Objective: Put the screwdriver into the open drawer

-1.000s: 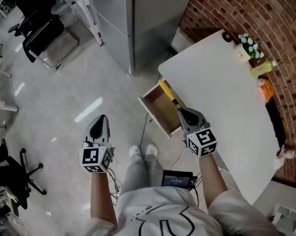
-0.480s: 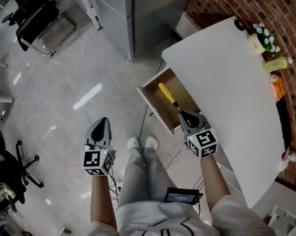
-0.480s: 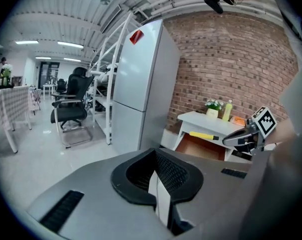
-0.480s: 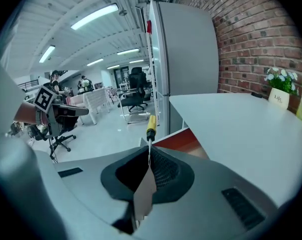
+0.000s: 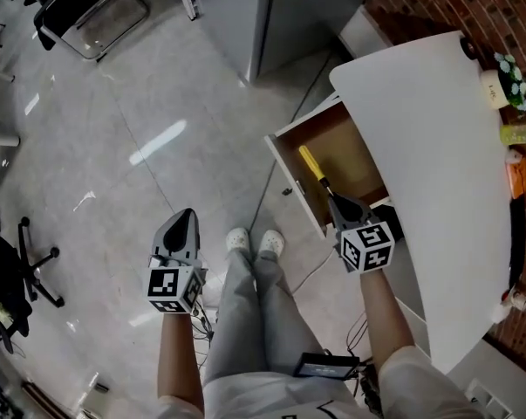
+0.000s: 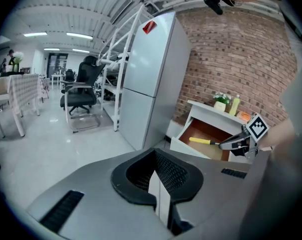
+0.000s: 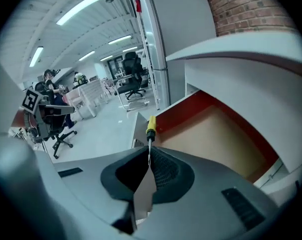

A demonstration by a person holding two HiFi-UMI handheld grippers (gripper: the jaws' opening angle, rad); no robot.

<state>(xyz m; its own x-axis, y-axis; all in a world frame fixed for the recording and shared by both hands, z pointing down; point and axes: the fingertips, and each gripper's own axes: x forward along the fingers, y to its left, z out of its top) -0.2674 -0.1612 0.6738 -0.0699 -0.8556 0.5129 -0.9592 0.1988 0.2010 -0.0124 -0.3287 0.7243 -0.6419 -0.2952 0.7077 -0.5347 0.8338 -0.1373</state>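
The placing step is in hand: the right gripper (image 5: 334,199) has its jaws clamped on the metal shaft of the screwdriver (image 5: 311,163), whose yellow handle points forward over the wooden inside of the open drawer (image 5: 288,176) under the white table (image 5: 420,147); whether the handle touches the drawer floor cannot be told. The left gripper (image 5: 183,216) hangs over the floor, well apart from the drawer, jaws together on nothing. In my judgement the next move calls for lowering the tool clear of the drawer's front wall, then parting the jaws to let it lie flat inside.
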